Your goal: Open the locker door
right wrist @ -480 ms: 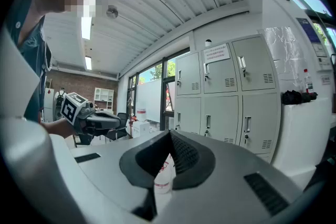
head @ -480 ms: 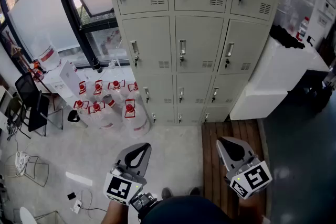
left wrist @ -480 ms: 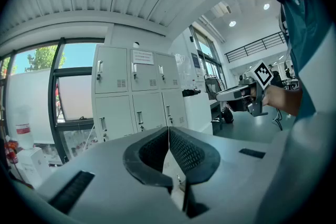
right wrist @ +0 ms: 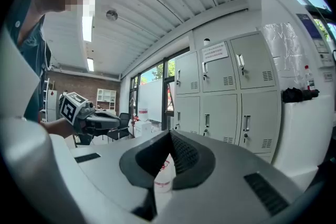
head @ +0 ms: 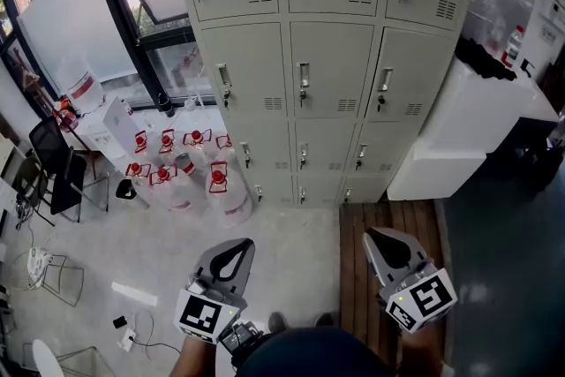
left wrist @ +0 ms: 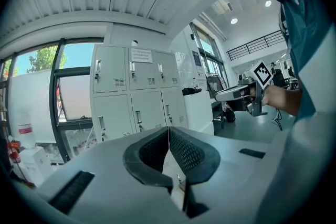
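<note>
A bank of pale grey lockers [head: 305, 57] stands ahead, every door closed, each with a small upright handle and a vent. My left gripper [head: 238, 246] hovers low over the concrete floor, well short of the lockers, its jaws shut with nothing between them. To its right, over the wooden boards, my right gripper [head: 380, 237] is also shut and empty. The left gripper view shows the closed tips of the left gripper [left wrist: 168, 129] aimed at the lockers [left wrist: 131, 92]. In the right gripper view the right gripper [right wrist: 169, 133] points at the lockers [right wrist: 226, 97].
Several clear jugs with red caps [head: 185, 168] crowd the floor left of the lockers, below a dark-framed window [head: 132, 4]. A white cabinet [head: 468, 128] stands against the lockers' right side. A strip of wooden boards [head: 353, 252] lies in front. A black chair [head: 53, 172] sits far left.
The head view has shifted a little, so the lockers sit slightly higher in the frame. Both grippers hold the same places and stay shut.
</note>
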### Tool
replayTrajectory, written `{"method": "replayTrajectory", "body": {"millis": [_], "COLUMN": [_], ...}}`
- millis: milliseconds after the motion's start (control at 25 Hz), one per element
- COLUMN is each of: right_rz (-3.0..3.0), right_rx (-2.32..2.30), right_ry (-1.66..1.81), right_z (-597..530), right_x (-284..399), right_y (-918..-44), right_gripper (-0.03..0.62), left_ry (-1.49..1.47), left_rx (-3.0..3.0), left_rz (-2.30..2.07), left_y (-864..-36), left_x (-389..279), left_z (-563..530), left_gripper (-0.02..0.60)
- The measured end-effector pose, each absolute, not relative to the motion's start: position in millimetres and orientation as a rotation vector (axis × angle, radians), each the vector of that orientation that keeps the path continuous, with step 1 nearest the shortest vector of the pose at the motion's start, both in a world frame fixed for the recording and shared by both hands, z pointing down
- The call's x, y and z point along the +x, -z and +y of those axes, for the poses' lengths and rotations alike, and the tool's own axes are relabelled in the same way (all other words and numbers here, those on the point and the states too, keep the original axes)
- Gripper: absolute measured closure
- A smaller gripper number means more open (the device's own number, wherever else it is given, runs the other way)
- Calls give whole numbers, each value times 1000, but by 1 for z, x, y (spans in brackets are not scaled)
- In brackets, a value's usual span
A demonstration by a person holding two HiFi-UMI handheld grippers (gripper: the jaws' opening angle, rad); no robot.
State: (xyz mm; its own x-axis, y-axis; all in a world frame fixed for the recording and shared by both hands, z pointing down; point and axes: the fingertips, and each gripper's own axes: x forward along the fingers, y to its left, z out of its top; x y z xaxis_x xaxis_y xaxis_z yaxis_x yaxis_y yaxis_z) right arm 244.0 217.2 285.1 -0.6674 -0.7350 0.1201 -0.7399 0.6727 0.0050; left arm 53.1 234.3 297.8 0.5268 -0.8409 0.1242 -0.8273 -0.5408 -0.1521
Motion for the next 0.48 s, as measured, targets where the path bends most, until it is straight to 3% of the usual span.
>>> {"method": "replayTrajectory", "body": {"millis": [480], "right_rz": [-2831], "right_rx": [1170], "right_ry": [-111], "right_z": [199], "right_x": [280], "right_y": [-291], "right_gripper": [557], "left_ry": [291], "left_rx": [-2640], "left_rz": [1527], "left_y": [-303], "left_x": [95], "left_z": [226], "left_gripper": [565]}}
